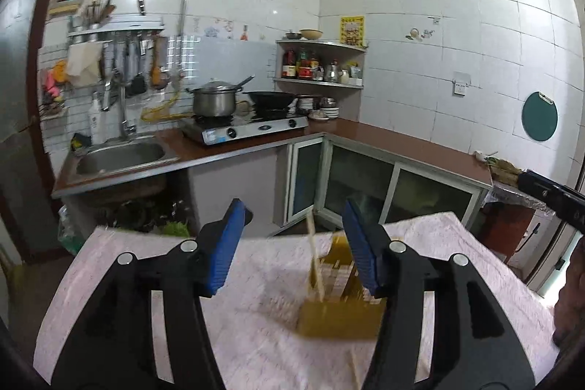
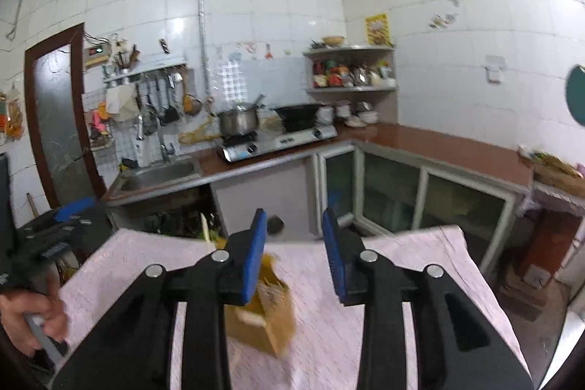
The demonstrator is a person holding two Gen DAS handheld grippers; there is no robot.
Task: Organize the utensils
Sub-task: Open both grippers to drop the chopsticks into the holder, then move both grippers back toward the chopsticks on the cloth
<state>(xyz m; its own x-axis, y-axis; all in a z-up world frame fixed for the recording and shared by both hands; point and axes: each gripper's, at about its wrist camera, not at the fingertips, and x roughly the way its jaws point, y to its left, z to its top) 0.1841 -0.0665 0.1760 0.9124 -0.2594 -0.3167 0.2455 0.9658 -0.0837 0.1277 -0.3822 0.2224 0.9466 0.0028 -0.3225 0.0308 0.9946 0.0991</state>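
Both hand-held grippers, left (image 1: 292, 243) and right (image 2: 294, 254), hover spread apart above the yellow utensil holder (image 1: 338, 317) on the cloth-covered worktop (image 1: 256, 335).

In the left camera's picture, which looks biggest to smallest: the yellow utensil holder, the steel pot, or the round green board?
1. Yellow wooden utensil holder, though it is nearest the camera.
2. Steel lidded pot.
3. Round green board, nearly the pot's size; unsure.

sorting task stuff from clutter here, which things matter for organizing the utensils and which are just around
Job: yellow utensil holder, chopstick standing in it, left gripper, right gripper.
Just around: steel pot, wok, sink, green round board.
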